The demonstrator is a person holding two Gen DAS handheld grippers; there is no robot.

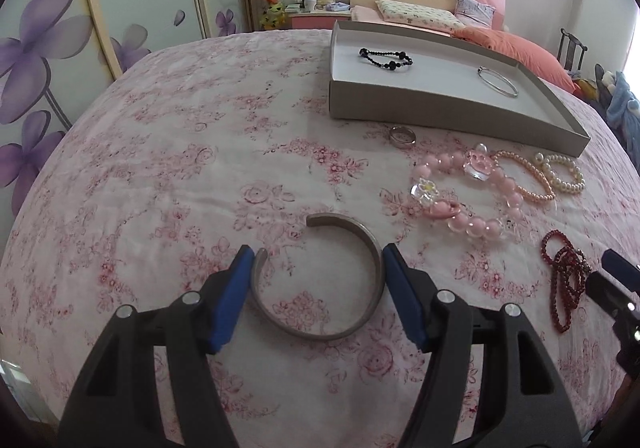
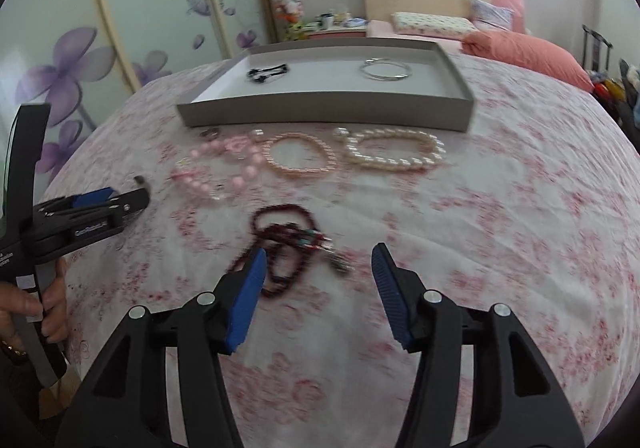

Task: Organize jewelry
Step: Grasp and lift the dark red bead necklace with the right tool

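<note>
The left gripper sits low over the floral bedspread, and the metal cuff bracelet lies right between its blue pads. The right pad touches the cuff's rim at three o'clock; the left pad stands just beside the cuff's open end at nine o'clock. Whether it is truly clamped cannot be told.

Over to the right gripper: jaws apart, nothing grasped. The tangle of dark red beads lies at eleven o'clock from its centre, touching the left pad's tip, well short of the right pad.

The grey tray waits at twelve o'clock.
</note>
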